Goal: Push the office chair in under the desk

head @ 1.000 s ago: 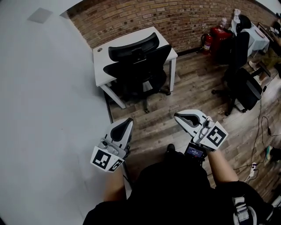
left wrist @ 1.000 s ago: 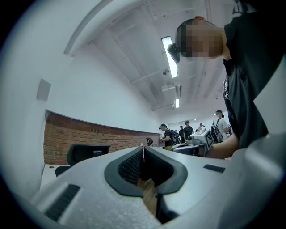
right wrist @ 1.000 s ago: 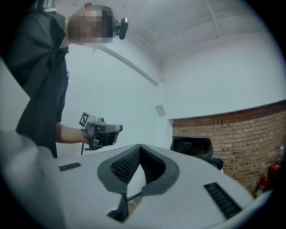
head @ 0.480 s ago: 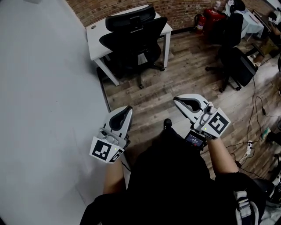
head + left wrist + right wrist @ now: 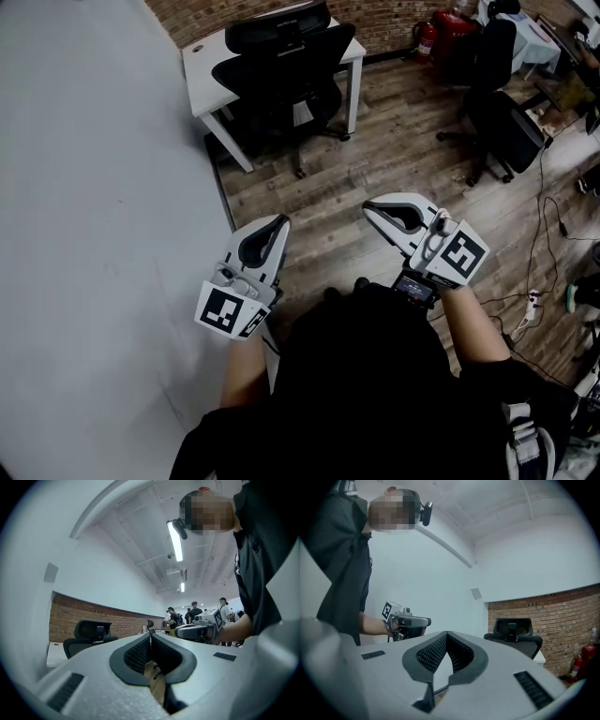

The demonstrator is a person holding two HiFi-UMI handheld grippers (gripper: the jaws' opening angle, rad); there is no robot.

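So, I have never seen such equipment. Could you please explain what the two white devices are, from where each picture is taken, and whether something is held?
There is no robot here. A person holds a hand tool with two jaws in each hand: the left gripper and the right gripper. The head view comes from a camera on the person's head, looking steeply down. The left and right gripper views come from a camera riding on each tool, looking along its jaws. Both pairs of jaws are shut and hold nothing. Across the wooden floor, a black office chair stands at a white desk by a brick wall. Neither gripper touches the chair.
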